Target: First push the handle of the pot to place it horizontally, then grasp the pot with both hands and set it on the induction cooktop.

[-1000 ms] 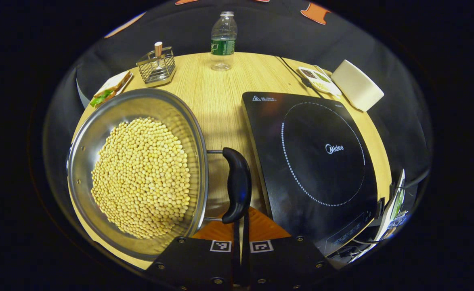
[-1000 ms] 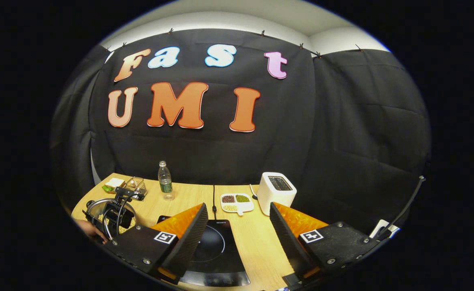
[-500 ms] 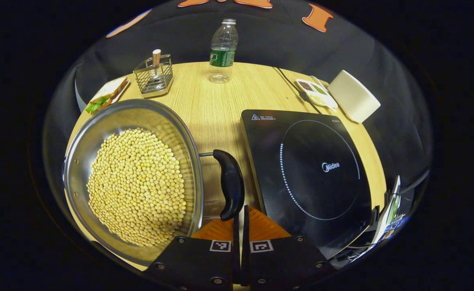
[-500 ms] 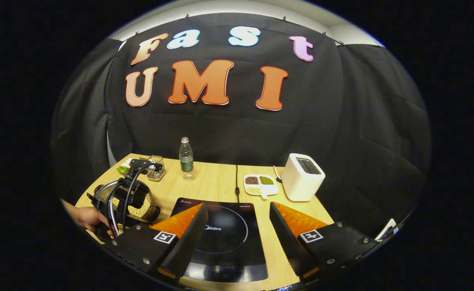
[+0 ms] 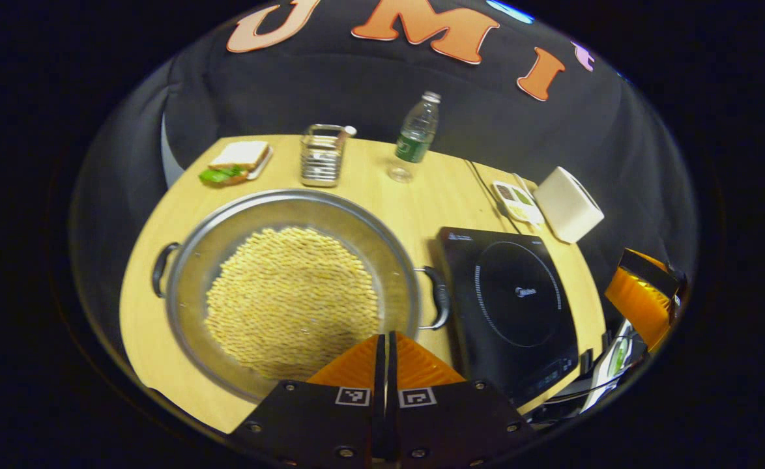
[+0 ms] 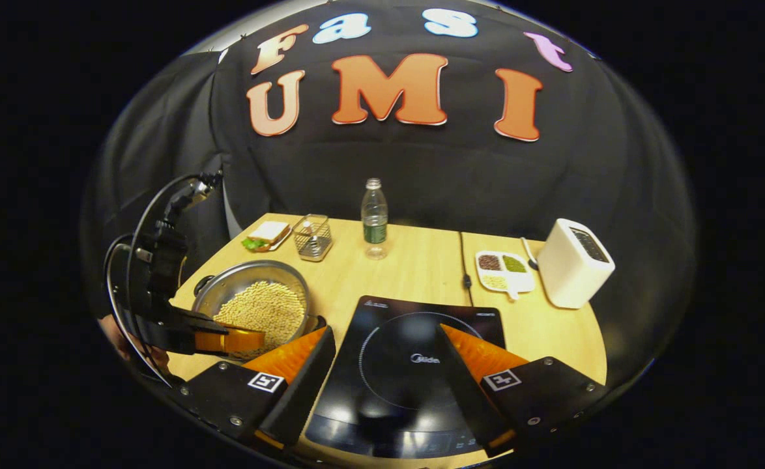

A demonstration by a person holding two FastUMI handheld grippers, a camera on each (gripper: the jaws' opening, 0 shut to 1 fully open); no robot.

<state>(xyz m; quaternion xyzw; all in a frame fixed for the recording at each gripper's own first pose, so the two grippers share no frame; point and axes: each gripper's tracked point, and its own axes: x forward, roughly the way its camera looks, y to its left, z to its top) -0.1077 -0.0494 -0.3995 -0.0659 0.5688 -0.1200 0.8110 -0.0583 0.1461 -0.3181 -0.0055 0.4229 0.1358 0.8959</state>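
My left gripper point(image 5: 387, 339): jaws pressed together, empty, above pot point(image 5: 291, 286) rim.
My right gripper point(image 6: 386, 345): jaws wide, over induction cooktop point(image 6: 408, 339).
Pot: on worktop point(image 5: 369, 176), beside cooktop.

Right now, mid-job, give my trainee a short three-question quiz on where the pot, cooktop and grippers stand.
1. True or false: the pot of beans already sits on the induction cooktop.
2. Multiple choice: how do the fingers of the left gripper stand? A) wide apart B) closed together, holding nothing C) clamped on a pot handle
3. Fill in: the right gripper hovers open above the ____.

Key:
1. False; it rests on the table, beside the cooktop.
2. B
3. induction cooktop
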